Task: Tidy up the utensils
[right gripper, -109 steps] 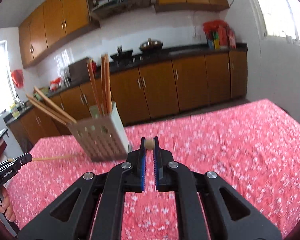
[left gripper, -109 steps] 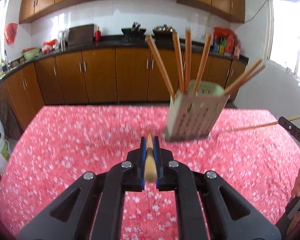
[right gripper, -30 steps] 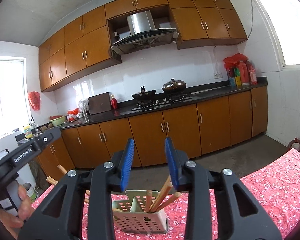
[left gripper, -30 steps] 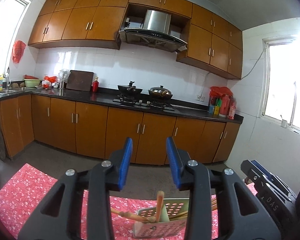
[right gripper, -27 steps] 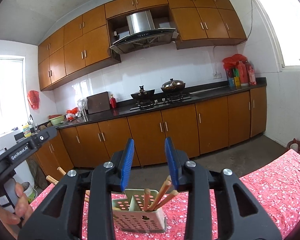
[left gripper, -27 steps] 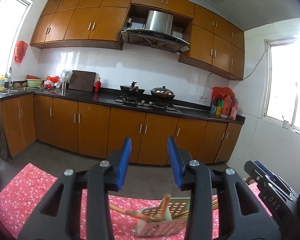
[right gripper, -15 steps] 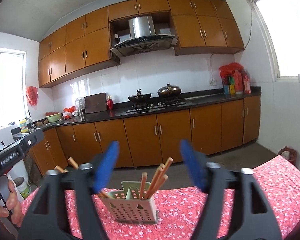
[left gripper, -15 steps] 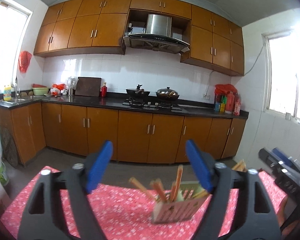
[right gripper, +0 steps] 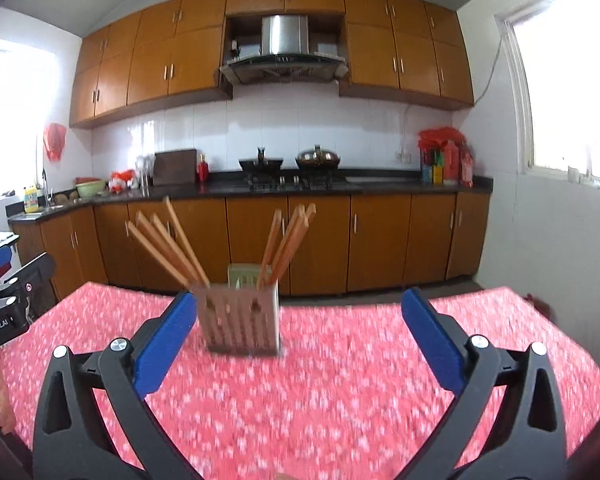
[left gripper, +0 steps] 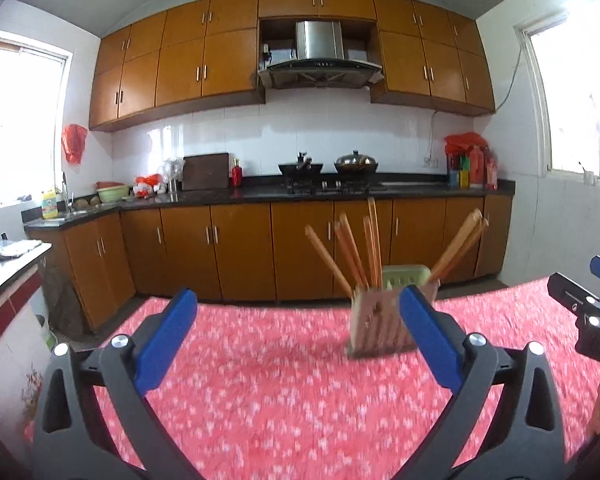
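A pale perforated utensil holder (left gripper: 380,322) stands on the red flowered tablecloth (left gripper: 284,392) with several wooden chopsticks (left gripper: 350,250) leaning in it. It also shows in the right wrist view (right gripper: 242,316), with its chopsticks (right gripper: 172,248) fanned left and right. My left gripper (left gripper: 298,330) is wide open and empty, held back from the holder, which sits just inside its right finger. My right gripper (right gripper: 300,330) is wide open and empty, with the holder just inside its left finger.
Wooden kitchen cabinets (left gripper: 240,256) and a dark counter with a stove run along the far wall. The other gripper shows at the right edge of the left view (left gripper: 592,312) and at the left edge of the right view (right gripper: 8,312). The table's far edge lies just behind the holder.
Both grippers held a chopstick 3.6 s ago and are now empty. Over the last second both opened wider and tilted down, bringing the table and holder into fuller view.
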Demonstrator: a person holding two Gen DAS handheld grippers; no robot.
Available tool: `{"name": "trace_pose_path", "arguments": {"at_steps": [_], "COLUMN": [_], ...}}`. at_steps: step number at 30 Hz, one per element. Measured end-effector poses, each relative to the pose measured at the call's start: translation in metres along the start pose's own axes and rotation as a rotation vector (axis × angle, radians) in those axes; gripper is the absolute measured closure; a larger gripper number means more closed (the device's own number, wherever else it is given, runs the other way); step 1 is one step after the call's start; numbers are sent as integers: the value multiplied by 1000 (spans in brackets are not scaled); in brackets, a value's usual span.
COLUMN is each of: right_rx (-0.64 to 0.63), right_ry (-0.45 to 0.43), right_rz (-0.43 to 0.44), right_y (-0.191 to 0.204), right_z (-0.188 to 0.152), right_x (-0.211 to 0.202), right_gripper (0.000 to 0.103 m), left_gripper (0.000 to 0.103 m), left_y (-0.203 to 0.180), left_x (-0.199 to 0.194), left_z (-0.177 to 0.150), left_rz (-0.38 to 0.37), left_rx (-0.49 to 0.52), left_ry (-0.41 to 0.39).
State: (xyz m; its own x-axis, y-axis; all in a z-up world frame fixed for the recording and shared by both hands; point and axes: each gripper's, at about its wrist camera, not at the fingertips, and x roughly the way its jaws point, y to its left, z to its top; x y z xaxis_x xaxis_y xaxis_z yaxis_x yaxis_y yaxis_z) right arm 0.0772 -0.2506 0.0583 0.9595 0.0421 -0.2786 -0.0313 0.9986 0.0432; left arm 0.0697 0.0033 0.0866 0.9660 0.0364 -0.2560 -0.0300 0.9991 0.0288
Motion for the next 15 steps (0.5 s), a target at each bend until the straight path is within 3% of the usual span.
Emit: {"name": "trace_pose_path", "arguments": {"at_steps": [7,15], "right_rx": [-21,-28], "right_ry": [12,64], "right_rz": [-8,5], "right_y": [6,13], "right_z": [-39,-62], "right_x": [-23,-30], "right_gripper": [2,2], "left_gripper": [4,4], "left_y": [1,-9], "left_x": [-25,-31], "left_z": [-44,-63], "left_rz": [-13,-21], "left_rx": [-12,4], "left_ry": [21,41]}}
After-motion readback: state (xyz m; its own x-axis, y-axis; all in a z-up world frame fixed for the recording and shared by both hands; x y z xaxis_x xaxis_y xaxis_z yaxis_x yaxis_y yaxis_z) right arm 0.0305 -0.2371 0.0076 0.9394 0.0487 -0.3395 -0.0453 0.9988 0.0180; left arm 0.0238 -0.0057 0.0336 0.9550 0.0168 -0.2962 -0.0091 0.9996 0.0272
